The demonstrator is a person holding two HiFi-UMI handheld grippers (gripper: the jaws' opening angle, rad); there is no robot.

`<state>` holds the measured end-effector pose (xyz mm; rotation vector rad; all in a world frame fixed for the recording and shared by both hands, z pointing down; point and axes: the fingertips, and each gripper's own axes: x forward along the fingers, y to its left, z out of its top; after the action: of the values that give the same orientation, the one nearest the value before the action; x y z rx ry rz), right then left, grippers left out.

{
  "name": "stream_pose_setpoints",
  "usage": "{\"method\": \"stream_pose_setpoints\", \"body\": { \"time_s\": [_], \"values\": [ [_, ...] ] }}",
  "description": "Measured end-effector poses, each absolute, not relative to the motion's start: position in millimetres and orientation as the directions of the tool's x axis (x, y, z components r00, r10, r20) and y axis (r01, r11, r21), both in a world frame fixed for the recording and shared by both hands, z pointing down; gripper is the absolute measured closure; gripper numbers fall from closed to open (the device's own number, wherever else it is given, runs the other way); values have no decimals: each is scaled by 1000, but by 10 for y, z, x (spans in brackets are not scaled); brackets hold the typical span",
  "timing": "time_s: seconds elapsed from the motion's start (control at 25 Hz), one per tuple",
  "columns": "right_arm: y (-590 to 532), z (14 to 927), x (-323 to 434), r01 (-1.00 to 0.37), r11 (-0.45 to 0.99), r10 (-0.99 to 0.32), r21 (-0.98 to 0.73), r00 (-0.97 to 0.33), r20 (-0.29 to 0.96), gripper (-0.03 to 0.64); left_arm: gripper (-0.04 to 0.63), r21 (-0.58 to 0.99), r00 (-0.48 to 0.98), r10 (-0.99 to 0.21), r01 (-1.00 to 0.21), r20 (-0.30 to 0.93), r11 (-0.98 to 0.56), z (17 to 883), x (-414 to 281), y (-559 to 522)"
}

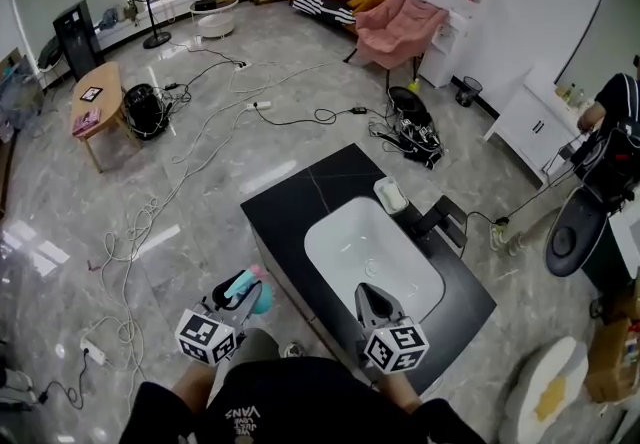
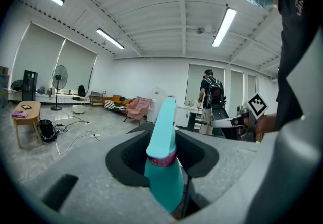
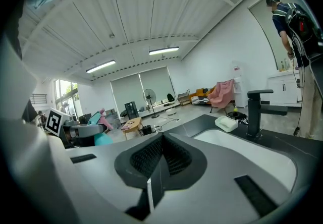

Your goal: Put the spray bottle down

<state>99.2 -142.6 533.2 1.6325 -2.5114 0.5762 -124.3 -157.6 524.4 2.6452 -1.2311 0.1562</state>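
Note:
The spray bottle point(image 1: 252, 292) is teal with a pink collar. My left gripper point(image 1: 240, 296) is shut on it, holding it over the floor just left of the black counter point(image 1: 300, 212). In the left gripper view the bottle point(image 2: 164, 177) stands between the jaws of the left gripper point(image 2: 165, 160), with its teal head pointing up and away. My right gripper point(image 1: 372, 296) hangs over the near rim of the white sink point(image 1: 340, 242), shut with nothing in it. In the right gripper view the pads of the right gripper point(image 3: 158, 165) meet, and the bottle point(image 3: 99, 134) shows at far left.
A black faucet point(image 1: 440, 220) and a white soap dish point(image 1: 391, 194) sit on the counter's far side. Cables point(image 1: 200, 142) trail over the floor to the left. A person point(image 1: 612, 107) stands at the right by a black stool point(image 1: 570, 232). A wooden table point(image 1: 95, 102) stands far left.

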Motion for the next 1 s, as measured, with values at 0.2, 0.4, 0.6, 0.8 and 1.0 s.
{"method": "stream_pose_setpoints", "body": {
  "time_s": [0.2,0.4,0.6,0.8,1.0],
  "values": [
    [-1454,5433,1116,-905,309,-874,-292,-392,288,615,443,139,671,-717,-741,190,-657,5216,-1095,-1843],
    [-1621,5489,1259,-923,248,-896,-295,-334,292,615,443,107,716,-674,-696,181,-710,5172,-940,-2236],
    [-1887,5494,1288,-937,168,-921,-306,-260,290,615,443,108,766,-617,-639,183,-761,5172,-833,-2762],
    [-2197,5482,1285,-947,94,-936,-306,-189,297,615,443,96,821,-542,-563,179,-821,5123,-668,-3345],
    [-2468,5469,1257,-952,18,-946,-304,-114,302,615,443,78,864,-472,-491,176,-868,5104,-525,-3863]
  ]
}}
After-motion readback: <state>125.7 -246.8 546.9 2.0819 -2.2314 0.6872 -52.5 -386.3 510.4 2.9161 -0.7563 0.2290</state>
